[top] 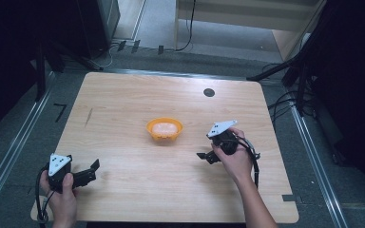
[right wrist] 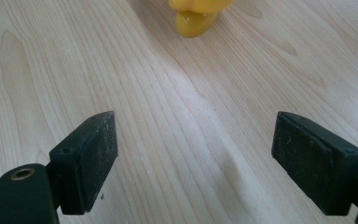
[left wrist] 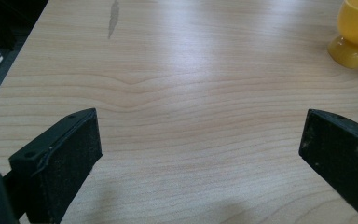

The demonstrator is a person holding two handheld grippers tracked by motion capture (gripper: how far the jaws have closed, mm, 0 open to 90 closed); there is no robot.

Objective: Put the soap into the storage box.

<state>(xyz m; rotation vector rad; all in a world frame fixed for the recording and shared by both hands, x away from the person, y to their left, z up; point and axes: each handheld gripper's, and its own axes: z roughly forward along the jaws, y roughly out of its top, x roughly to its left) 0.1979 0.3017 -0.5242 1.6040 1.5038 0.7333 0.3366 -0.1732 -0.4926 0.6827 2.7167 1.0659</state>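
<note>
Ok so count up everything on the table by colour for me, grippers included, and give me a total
Orange: 1, the bowl with something pale inside, near the table's middle.
Black: 2, the left gripper near the front left corner and the right gripper right of the bowl, both with jaws apart and holding nothing.
Total: 3.

Each hand-held gripper, left (top: pixel 91 172) and right (top: pixel 204 156), is black, topped by a grey three-cornered plate with small dark holes. Flat black pads (right wrist: pixel 93 156) face the jaws; a brass-ringed hole marks the frame. Black cables trail behind. Forearms bare.
</note>
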